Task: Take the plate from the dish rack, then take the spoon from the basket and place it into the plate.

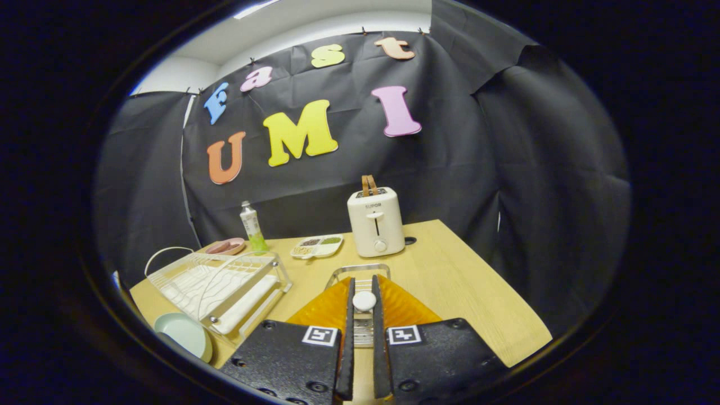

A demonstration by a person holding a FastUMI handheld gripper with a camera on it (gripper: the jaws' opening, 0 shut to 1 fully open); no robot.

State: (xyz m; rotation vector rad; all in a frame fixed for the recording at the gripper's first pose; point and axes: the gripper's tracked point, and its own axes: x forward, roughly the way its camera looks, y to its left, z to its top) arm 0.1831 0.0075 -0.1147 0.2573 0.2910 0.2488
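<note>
My gripper (pixel 363 301) is shut on the white spoon (pixel 364 300), whose rounded end shows pinched between the two fingertips. Directly behind and under the fingers stands the small wire basket (pixel 360 269), its rim just beyond the tips. The pale green plate (pixel 183 334) lies flat on the wooden table to the left of the fingers, at the near corner of the white dish rack (pixel 219 284). The rack holds no plate.
A white toaster (pixel 376 222) stands beyond the basket. Left of it lie a divided snack tray (pixel 316 246), an upright tube (pixel 253 228) and a pink dish (pixel 225 246). The table (pixel 478 304) ends close on the right, with black cloth behind.
</note>
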